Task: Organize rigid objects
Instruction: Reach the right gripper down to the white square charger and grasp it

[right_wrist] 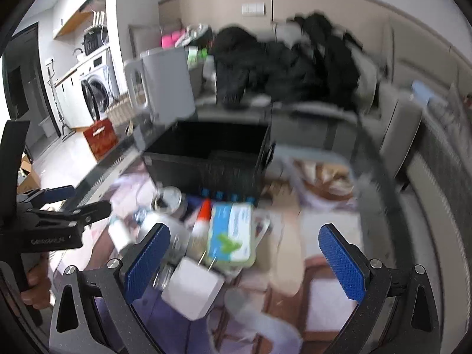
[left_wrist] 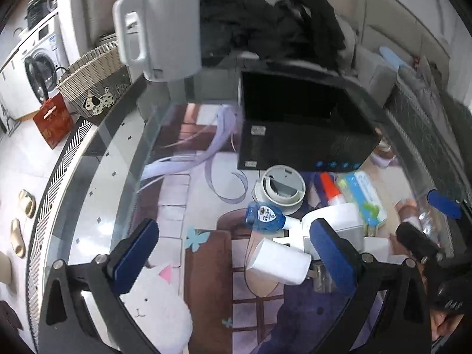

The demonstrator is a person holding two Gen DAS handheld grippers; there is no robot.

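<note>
A black open bin [left_wrist: 298, 118] stands on the glass table; it also shows in the right wrist view [right_wrist: 206, 153]. In front of it lie a round white lid [left_wrist: 278, 188], a blue-and-white bottle [left_wrist: 265, 216], a white charger plug [left_wrist: 278, 261] [right_wrist: 193, 290], an orange-capped glue bottle [left_wrist: 332, 188] [right_wrist: 202, 221] and a green-blue packet [left_wrist: 364, 197] [right_wrist: 233, 236]. My left gripper [left_wrist: 233, 256] is open, low over the table, with the plug between its fingers' span. My right gripper [right_wrist: 244, 268] is open above the packet and plug. The right wrist view is blurred.
A white kettle [left_wrist: 162, 29] stands at the table's far left edge. A white cat plush [left_wrist: 159, 303] lies near my left finger. Black clothes [left_wrist: 271, 20] pile on a sofa behind. A wicker basket [left_wrist: 94, 85] and red bag [left_wrist: 53, 121] sit on the floor left.
</note>
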